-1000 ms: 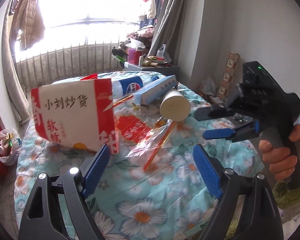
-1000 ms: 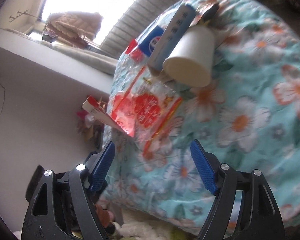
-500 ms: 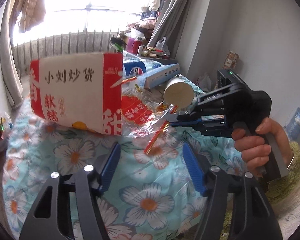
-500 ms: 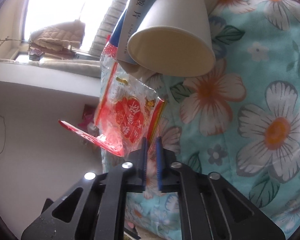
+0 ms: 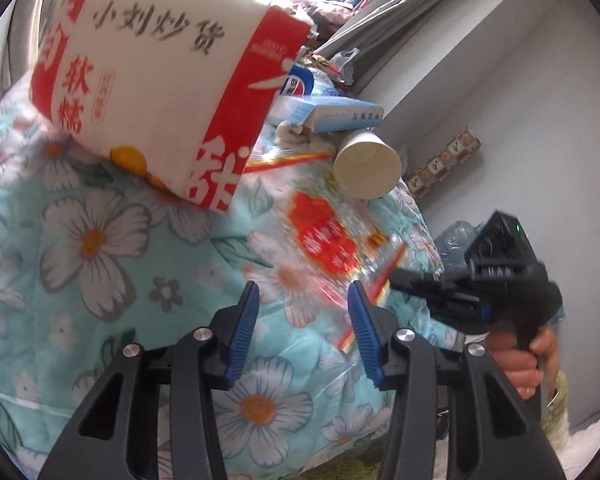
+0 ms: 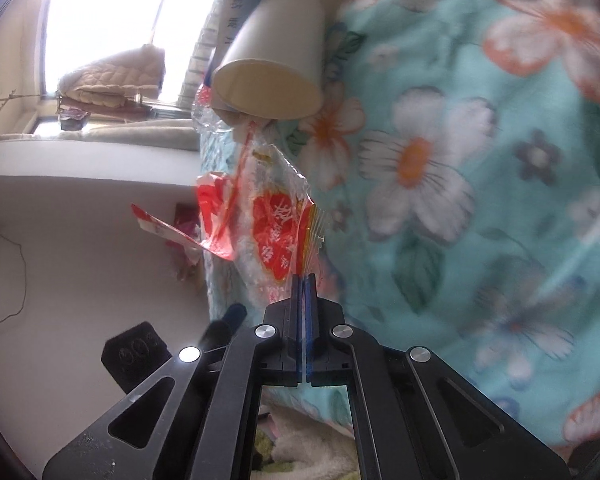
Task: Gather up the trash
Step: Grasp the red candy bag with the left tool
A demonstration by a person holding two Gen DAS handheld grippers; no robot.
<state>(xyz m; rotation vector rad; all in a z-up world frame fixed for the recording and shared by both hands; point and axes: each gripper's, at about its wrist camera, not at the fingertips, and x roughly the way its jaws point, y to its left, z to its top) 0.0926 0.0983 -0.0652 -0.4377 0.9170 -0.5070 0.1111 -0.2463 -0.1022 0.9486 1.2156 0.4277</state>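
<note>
A clear plastic wrapper with a red print [image 5: 324, 236] lies on the floral bedspread [image 5: 100, 248]. My right gripper [image 6: 302, 280] is shut on the wrapper's edge [image 6: 276, 236]; it also shows in the left wrist view [image 5: 396, 276] at the right. My left gripper [image 5: 302, 312] is open and empty, just in front of the wrapper. A white paper cup [image 5: 367, 168] lies on its side behind the wrapper. A big red-and-white snack bag [image 5: 152, 80] lies at the left. A blue-and-white box [image 5: 332, 114] and a Pepsi bottle [image 5: 300, 82] lie farther back.
A grey wall [image 5: 520, 100] and curtain [image 5: 388, 12] stand right of the bed. A patterned box [image 5: 444, 164] leans at the wall. The bed's edge drops off beside my right hand. A padded jacket [image 6: 116, 76] hangs by the bright window.
My right gripper closed on the wrapper's edge and pulled it toward the bed's edge. My left gripper moved forward and its jaws narrowed somewhat.
</note>
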